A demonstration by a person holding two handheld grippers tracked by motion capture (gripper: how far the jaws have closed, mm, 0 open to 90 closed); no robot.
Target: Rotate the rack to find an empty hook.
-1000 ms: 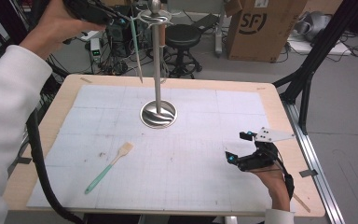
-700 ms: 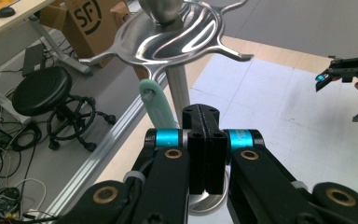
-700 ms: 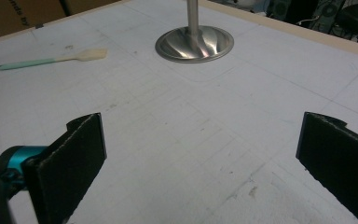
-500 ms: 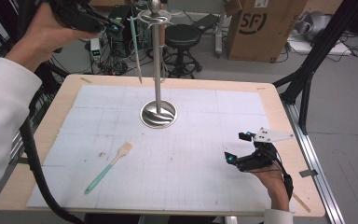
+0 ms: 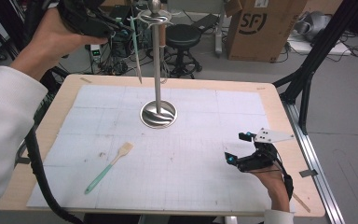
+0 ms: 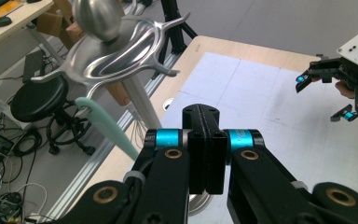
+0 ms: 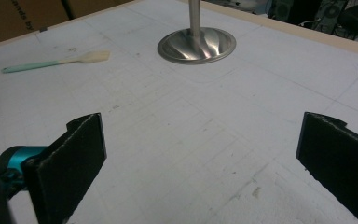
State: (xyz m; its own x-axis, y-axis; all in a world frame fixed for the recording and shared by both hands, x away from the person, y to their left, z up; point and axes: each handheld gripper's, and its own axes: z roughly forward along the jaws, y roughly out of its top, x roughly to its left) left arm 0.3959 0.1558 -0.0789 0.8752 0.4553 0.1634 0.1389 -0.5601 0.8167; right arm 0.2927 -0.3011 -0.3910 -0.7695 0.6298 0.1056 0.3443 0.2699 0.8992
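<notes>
A tall metal stand (image 5: 157, 70) rises from a round base (image 5: 158, 113) at the table's middle; its hooked top (image 6: 107, 60) is close in the left gripper view. A pale green utensil (image 5: 135, 46) hangs from one of its hooks (image 6: 106, 127). My left gripper (image 5: 123, 29) is held high beside that utensil, jaws shut with nothing between them (image 6: 205, 154). A second utensil, a spatula (image 5: 109, 166) with a green handle and cream head, lies flat on the mat (image 7: 56, 62). My right gripper (image 5: 237, 147) rests open near the front right, empty (image 7: 200, 158).
A white gridded mat (image 5: 205, 140) covers the wooden table (image 5: 279, 107). Behind the table stand a black stool (image 5: 184, 37), a cardboard box (image 5: 256, 28) and tangled cables. A black tripod leg (image 5: 307, 70) stands off the right edge. The left gripper's cable (image 5: 42, 182) hangs over the left side.
The left hand and gripper have shifted slightly beside the stand's top. The hanging utensil, the spatula and the right gripper have stayed in place.
</notes>
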